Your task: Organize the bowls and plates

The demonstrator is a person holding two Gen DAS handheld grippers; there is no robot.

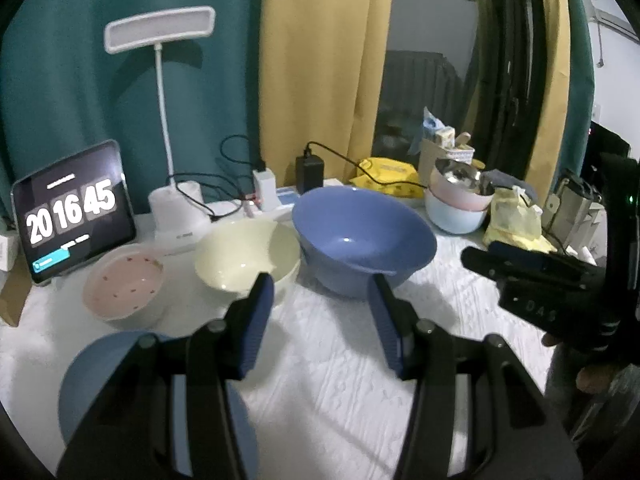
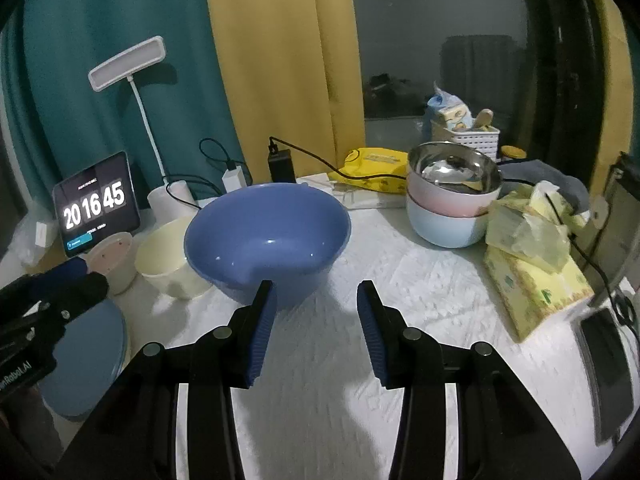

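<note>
On the white cloth, a pink dotted bowl, a cream bowl and a big blue bowl stand in a row. A blue plate lies near the front left, partly under my left gripper, which is open and empty, short of the gap between the cream and blue bowls. My right gripper is open too, its left finger just in front of the blue bowl, which is empty. Each gripper shows at the edge of the other's view: right gripper, left gripper above the plate.
At the back right a steel-lined pink bowl sits stacked on a pale blue one. A tablet clock, lamp, chargers with cables, yellow wipes, tissue packs and a phone crowd the back and right edges.
</note>
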